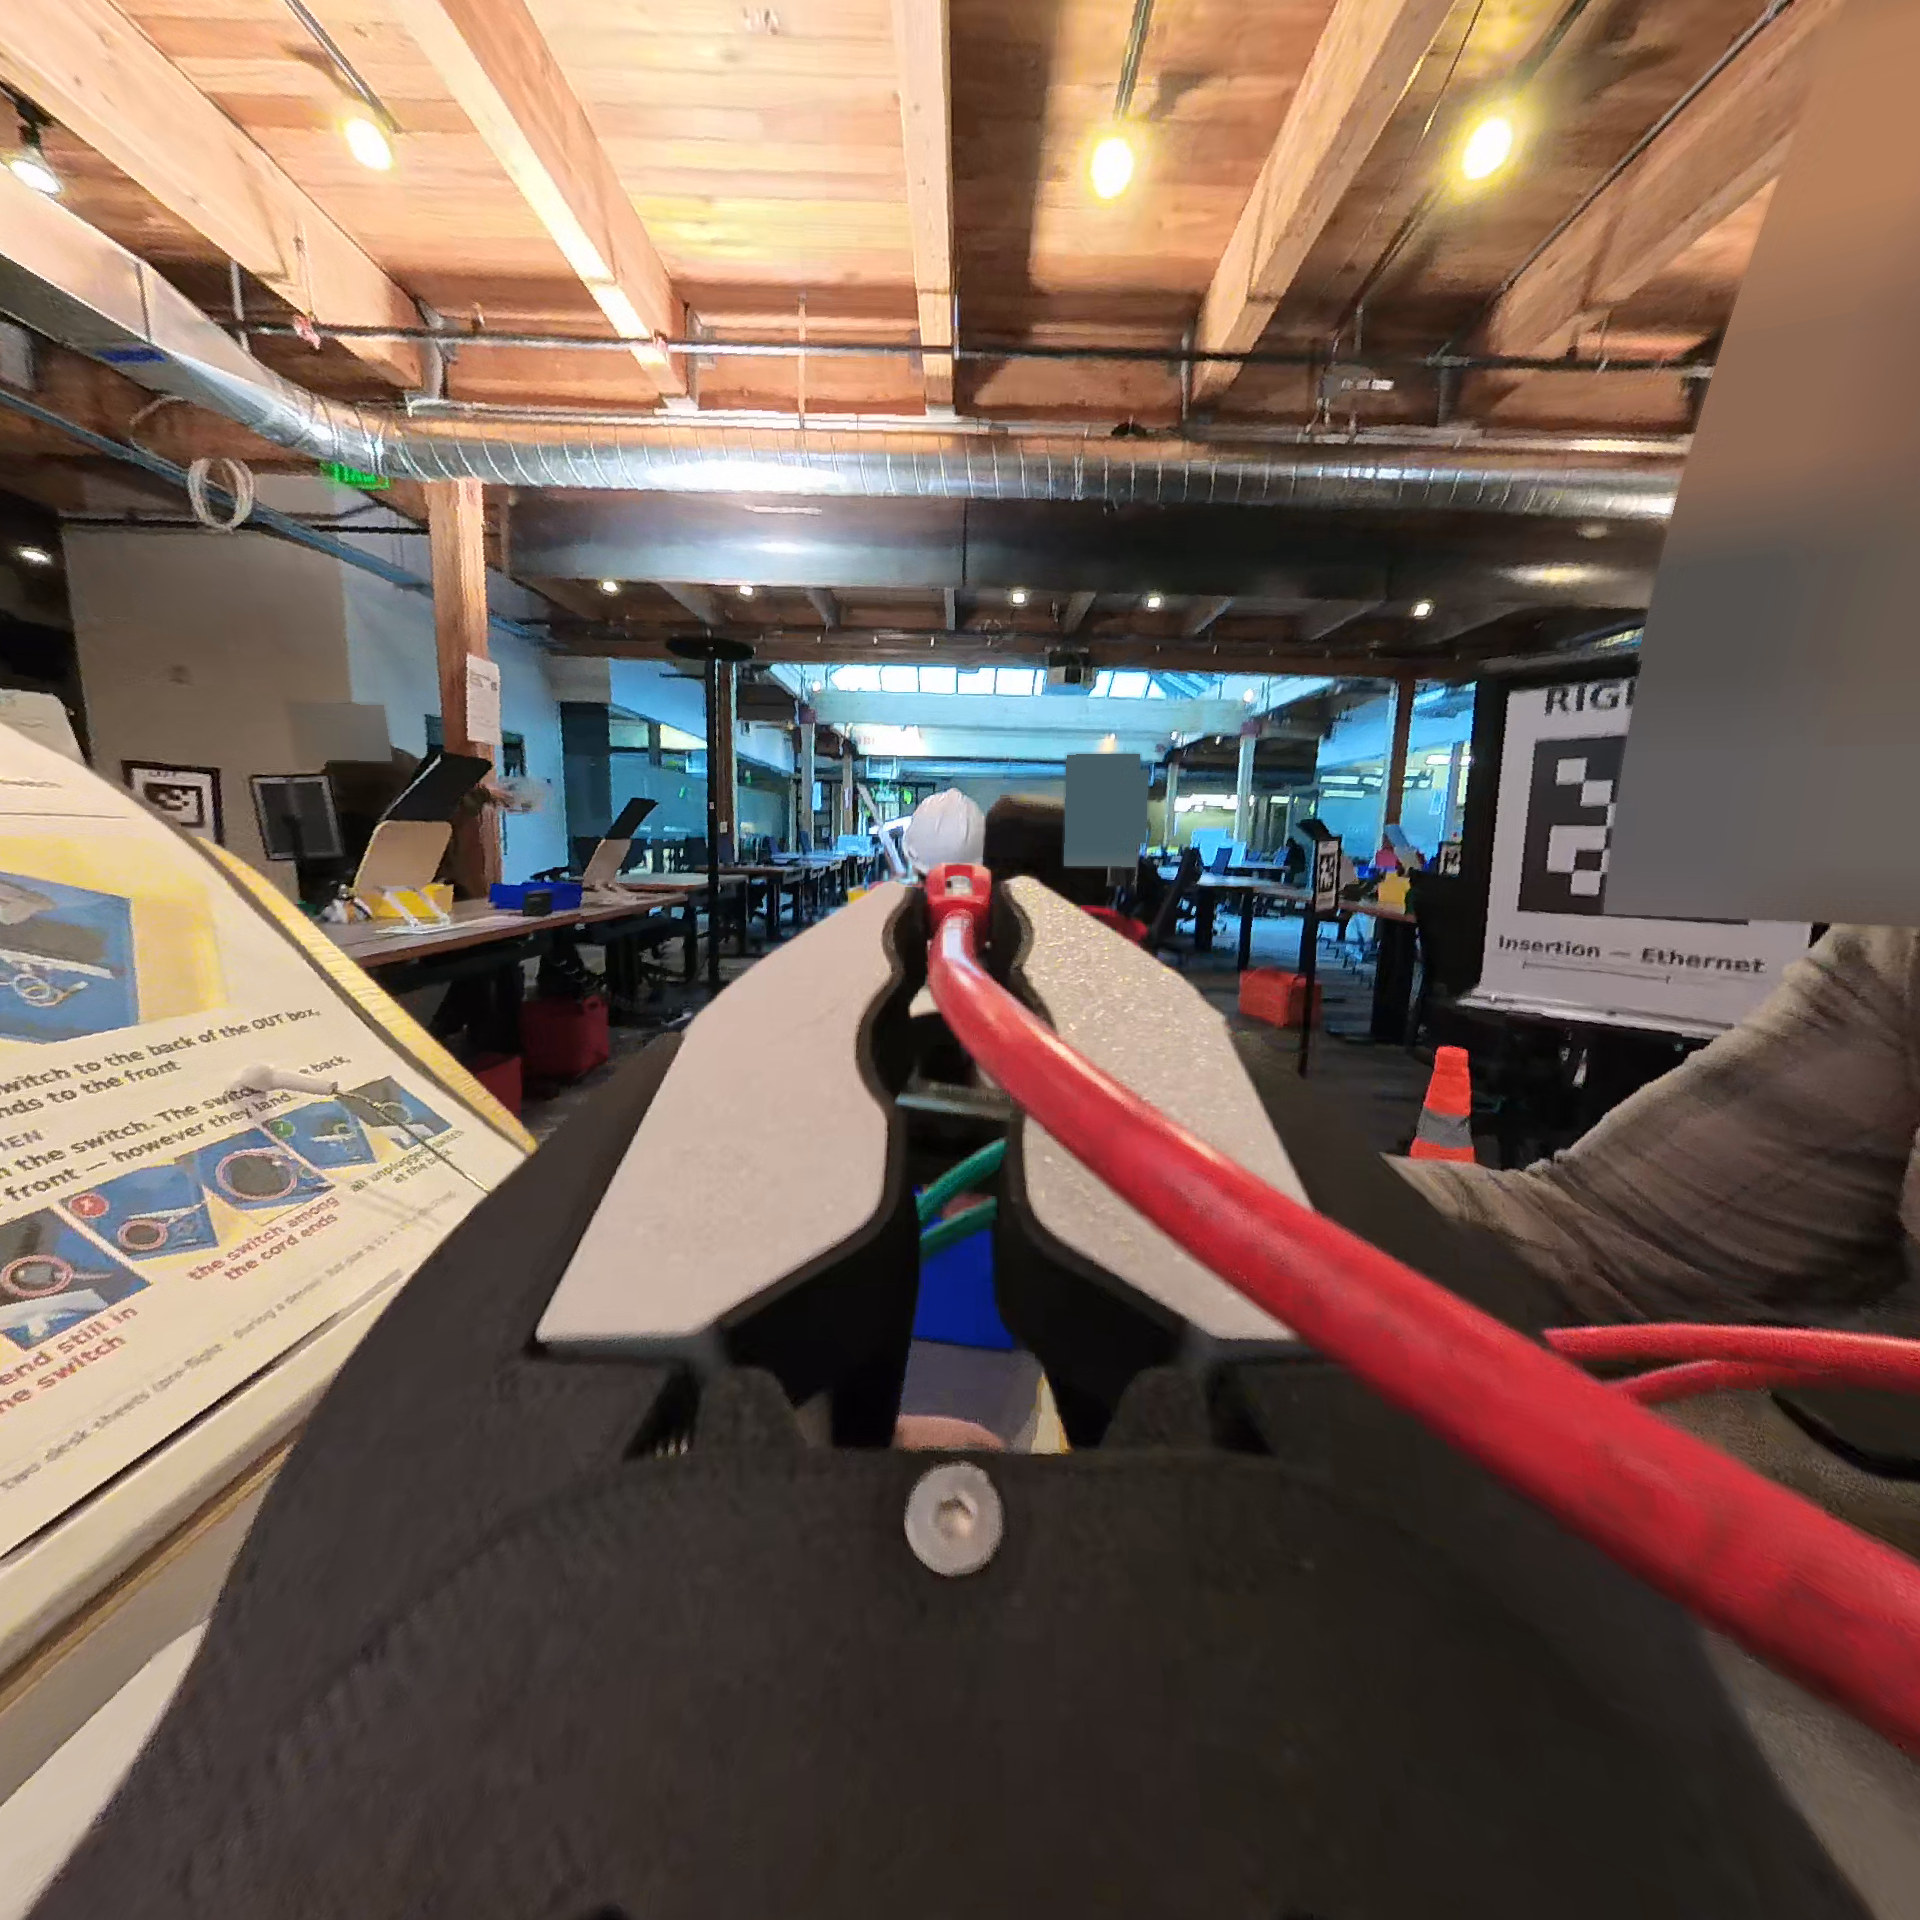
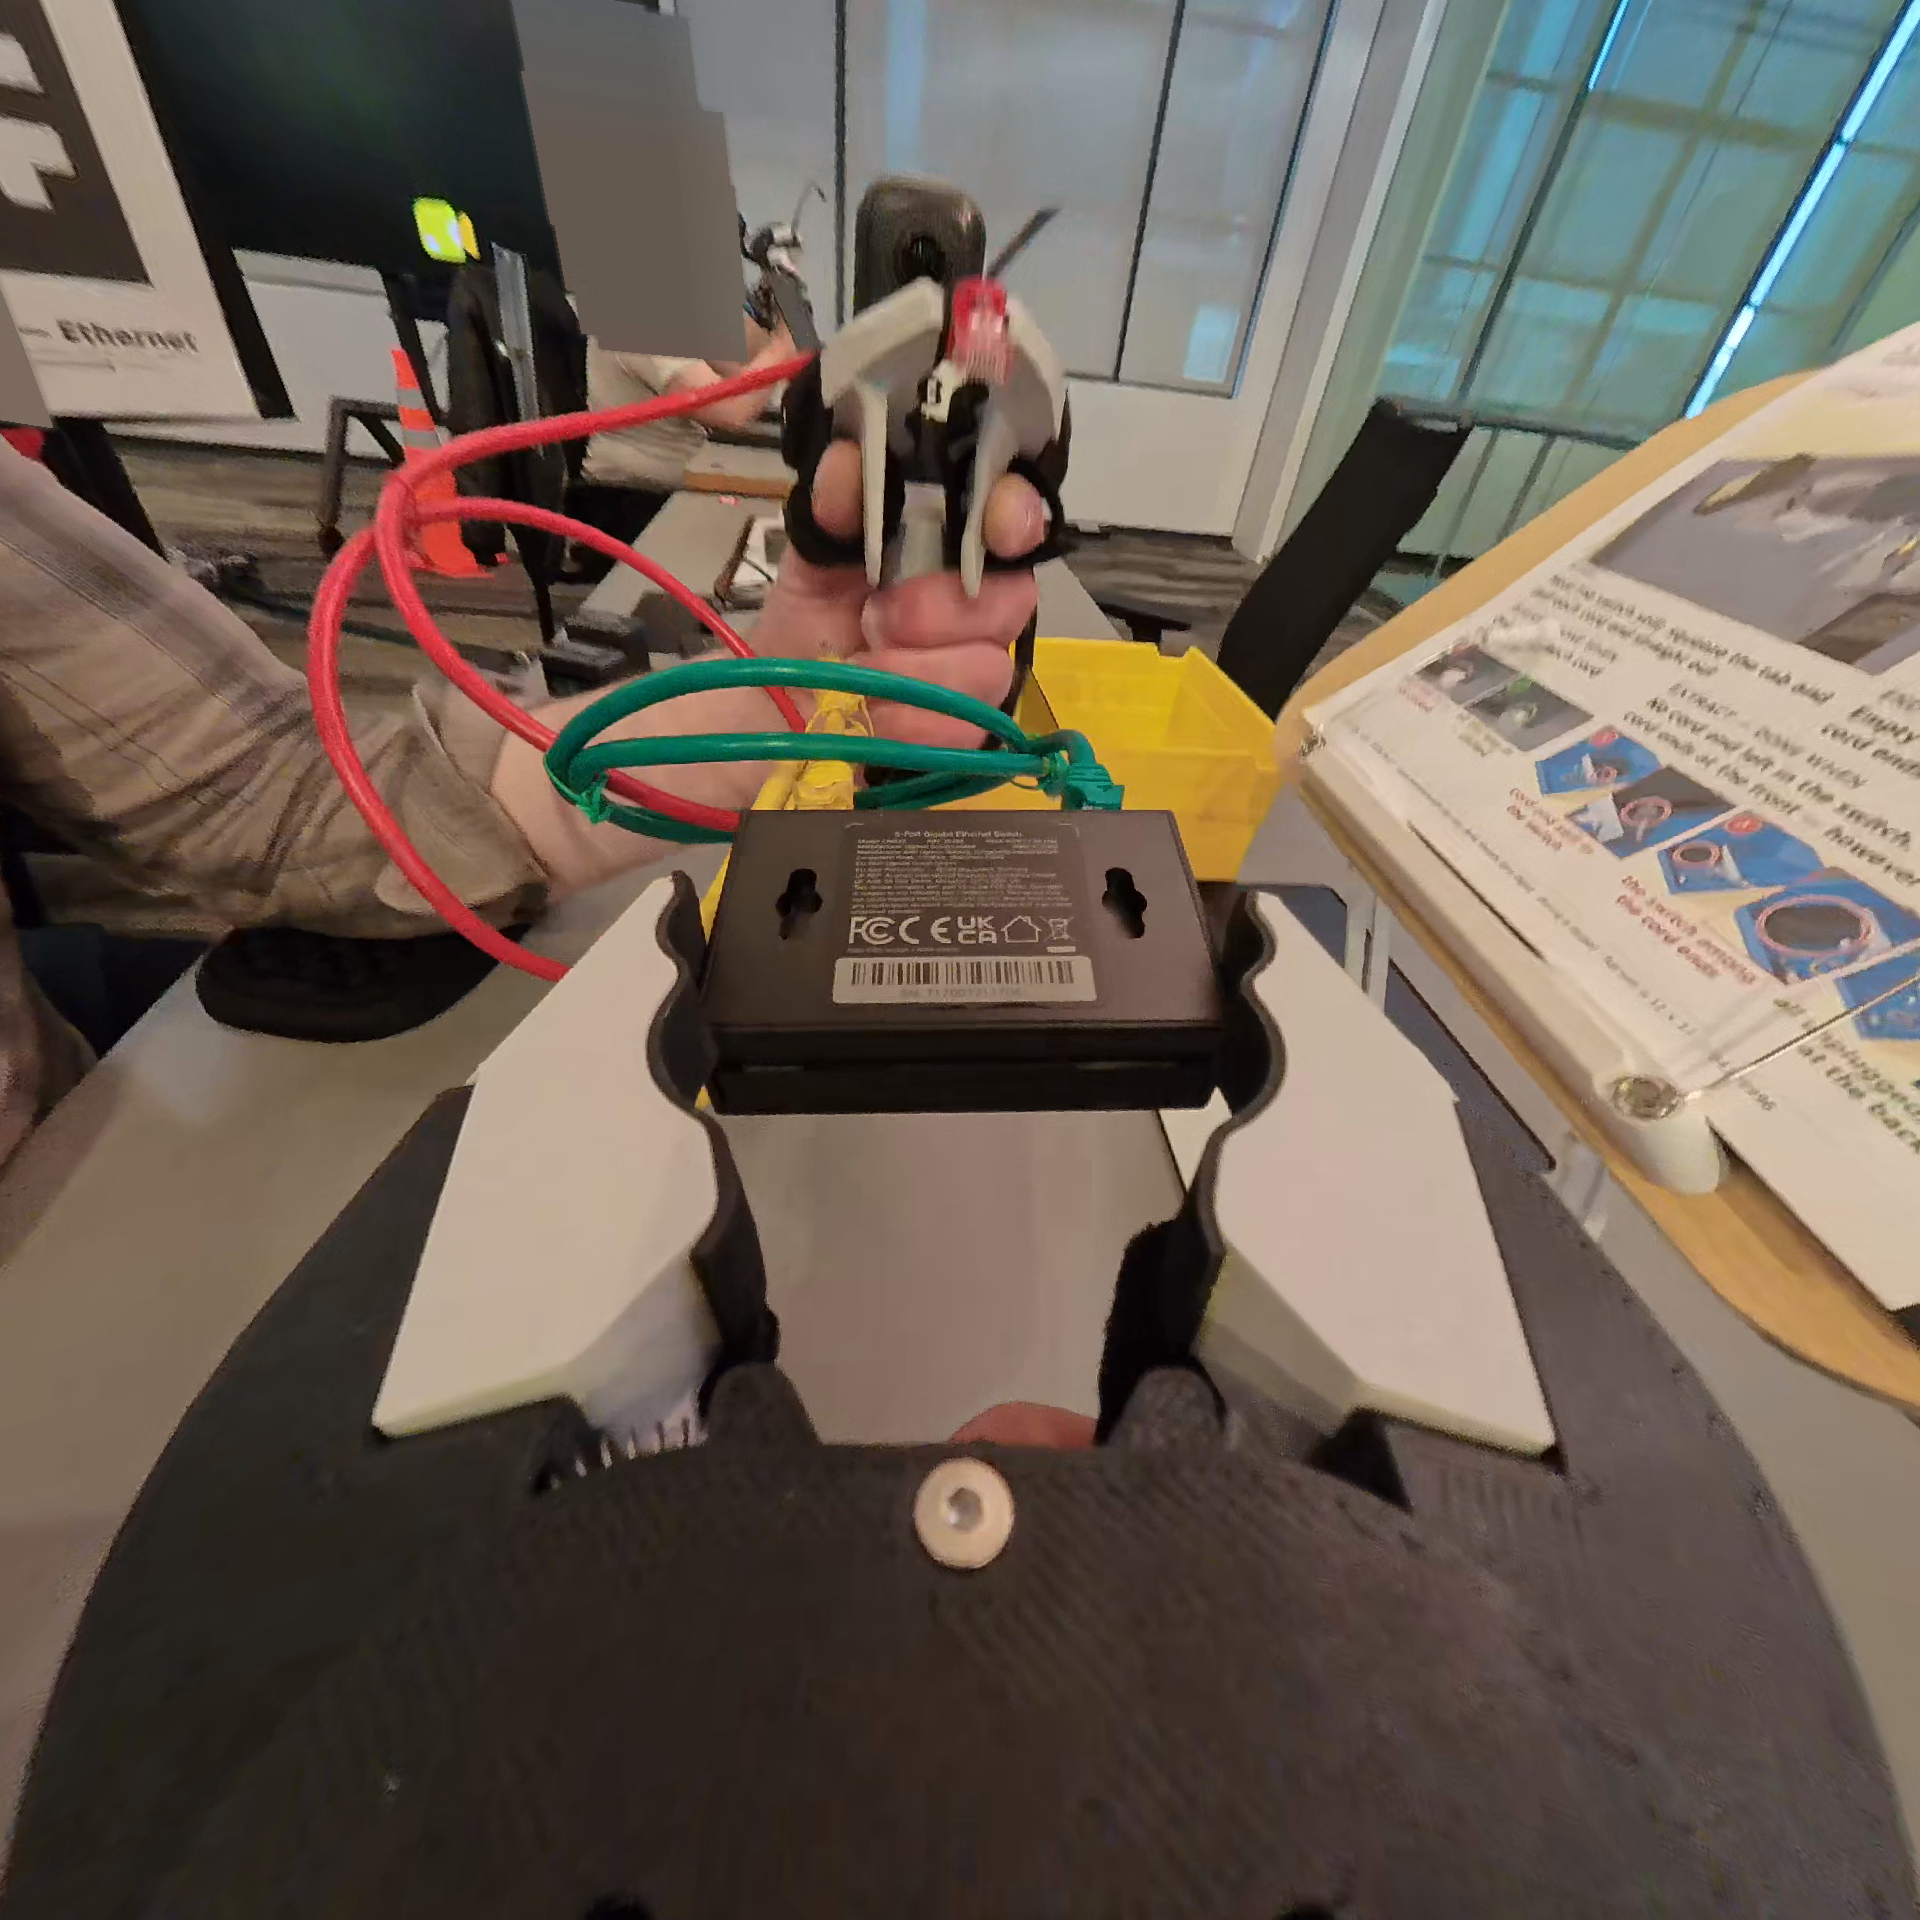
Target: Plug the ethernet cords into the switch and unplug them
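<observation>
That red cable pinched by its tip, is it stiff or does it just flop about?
Probably springy rather than limp: the red cable hangs in open loops below the left gripper. It likely feels light, since a pinch at the plug holds it. Its loops may tug sideways during insertion.

Looked like matt, grainy 3D-printed plastic on the left gripper (image 1: 961, 904), black body and pale grey fingers (image 1: 1132, 1091), with a shiny metal screw (image 1: 953, 1519). Clamped on a smooth, slightly glossy rubbery red cord (image 1: 1195, 1153) with a clear plastic plug (image 2: 981, 327). Same printed plastic on the right gripper (image 2: 961, 987), closed around a matt black plastic switch (image 2: 961, 935) with a paper barcode sticker (image 2: 964, 980). Green cord (image 2: 790, 743) equally slick. Glossy yellow plastic bin (image 2: 1153, 727). Printed paper sheet (image 2: 1704, 831) under clear acrylic, on a wooden board (image 2: 1455, 956). Rough timber ceiling beams (image 1: 582, 197), ribbed metal duct (image 1: 935, 478).
</observation>
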